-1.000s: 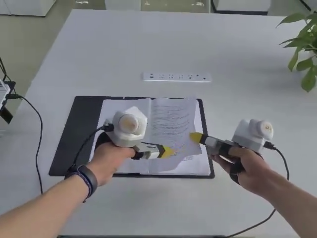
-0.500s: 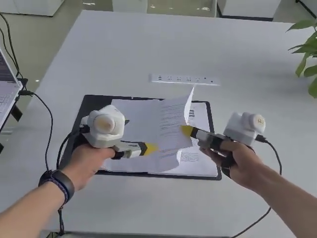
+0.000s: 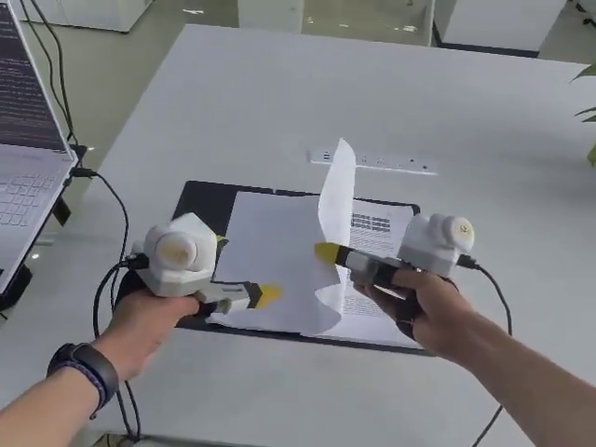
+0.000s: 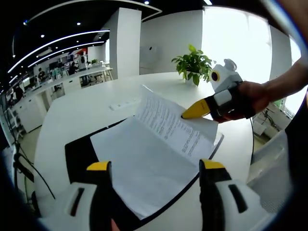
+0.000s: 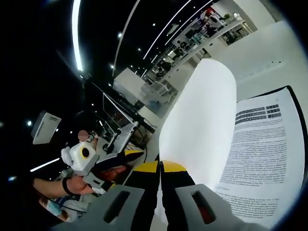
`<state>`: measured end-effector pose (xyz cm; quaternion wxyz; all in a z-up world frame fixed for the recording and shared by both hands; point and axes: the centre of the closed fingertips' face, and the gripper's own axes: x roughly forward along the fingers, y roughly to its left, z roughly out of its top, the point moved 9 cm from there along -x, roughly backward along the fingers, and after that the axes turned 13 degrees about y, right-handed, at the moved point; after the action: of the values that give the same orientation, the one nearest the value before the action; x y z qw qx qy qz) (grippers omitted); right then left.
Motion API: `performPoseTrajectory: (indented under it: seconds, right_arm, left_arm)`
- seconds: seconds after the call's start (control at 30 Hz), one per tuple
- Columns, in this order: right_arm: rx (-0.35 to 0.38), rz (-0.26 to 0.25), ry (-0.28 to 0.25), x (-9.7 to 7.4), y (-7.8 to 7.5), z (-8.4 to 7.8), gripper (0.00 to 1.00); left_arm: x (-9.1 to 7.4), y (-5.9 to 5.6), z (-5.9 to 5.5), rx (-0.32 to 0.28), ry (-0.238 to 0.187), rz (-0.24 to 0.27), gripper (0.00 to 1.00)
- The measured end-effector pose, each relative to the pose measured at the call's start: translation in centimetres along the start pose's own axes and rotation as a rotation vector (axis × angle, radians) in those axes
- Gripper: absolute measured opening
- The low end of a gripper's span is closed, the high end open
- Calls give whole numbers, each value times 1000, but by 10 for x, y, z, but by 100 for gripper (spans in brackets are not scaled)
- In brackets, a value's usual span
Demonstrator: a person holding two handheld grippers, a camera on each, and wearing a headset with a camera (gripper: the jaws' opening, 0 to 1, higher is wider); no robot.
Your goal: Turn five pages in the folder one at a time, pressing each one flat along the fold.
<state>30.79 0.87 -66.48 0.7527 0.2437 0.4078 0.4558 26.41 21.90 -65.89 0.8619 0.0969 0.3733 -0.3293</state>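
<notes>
A black folder (image 3: 199, 200) lies open on the white table, with a blank white sheet (image 3: 265, 250) on its left side and a printed page (image 3: 377, 228) on its right. One page (image 3: 337, 191) stands nearly upright over the fold, pinched at its lower edge by my right gripper (image 3: 326, 251). In the right gripper view the jaws (image 5: 160, 167) are shut on that page (image 5: 202, 115), beside the printed sheet (image 5: 262, 149). My left gripper (image 3: 267, 296) hovers at the folder's front left edge. Its own view shows it (image 4: 155, 166) open and holding nothing, facing the lifted page (image 4: 168, 122).
A white power strip (image 3: 372, 161) lies behind the folder. An open laptop (image 3: 23, 140) sits off the table's left side, with black cables (image 3: 114, 200) trailing near the left hand. A potted plant (image 4: 193, 62) stands at the table's far right.
The right gripper has raised the page from a low curl to nearly upright and carried it leftward over the fold. The left gripper has drawn back toward the folder's front left.
</notes>
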Motion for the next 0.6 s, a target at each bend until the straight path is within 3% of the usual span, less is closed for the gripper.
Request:
performPoseTrajectory:
  seconds: [0.27, 0.47, 0.5, 0.6]
  right_arm:
    - [-2, 31, 59, 38, 11, -1, 0]
    - [7, 51, 94, 68, 13, 0, 0]
    - [12, 56, 102, 71, 19, -2, 0]
    - [26, 59, 120, 82, 20, -7, 0]
  left_arm:
    - [-14, 10, -19, -32, -2, 17, 73]
    - [-21, 17, -26, -46, -2, 28, 73]
    - [-22, 19, -27, -49, -2, 32, 73]
    - [-26, 20, -30, -58, -6, 37, 72]
